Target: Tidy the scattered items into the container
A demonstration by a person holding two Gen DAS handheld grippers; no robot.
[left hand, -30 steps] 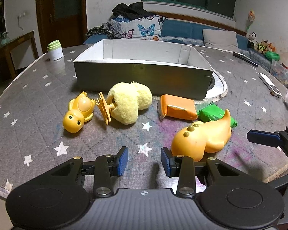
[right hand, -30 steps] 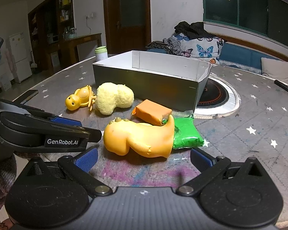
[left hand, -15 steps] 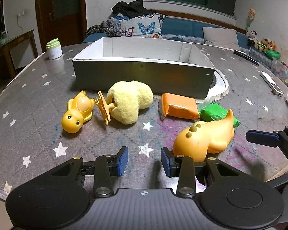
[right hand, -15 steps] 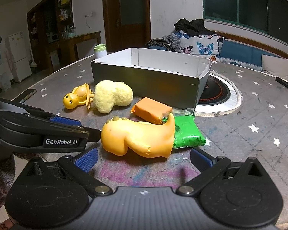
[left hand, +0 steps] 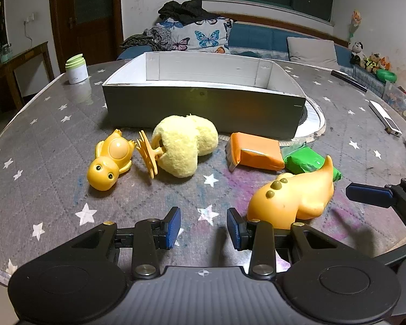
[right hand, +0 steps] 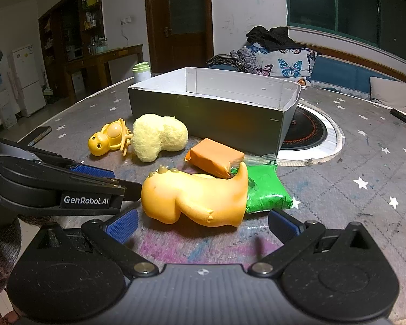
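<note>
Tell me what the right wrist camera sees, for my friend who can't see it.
An orange dinosaur toy lies on its side on the star-patterned table, just ahead of the right gripper, whose jaws are wide open. Behind it are a green packet, an orange packet, a fluffy yellow plush and a grey box.

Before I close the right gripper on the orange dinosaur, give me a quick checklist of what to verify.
1. Right gripper open wide enough for the dinosaur: ok, jaws spread past both ends.
2. Dinosaur between the jaws: not ok, it lies just ahead of the fingertips.
3. Green packet clear of the grasp: not ok, it touches the dinosaur's tail end near the right finger.
4. Left gripper out of the way: cannot tell, its finger sits close to the dinosaur's head.
5. Box ready to receive: ok, open on top; the floor is hidden.
6. Left gripper free: ok, open and holding nothing.
</note>
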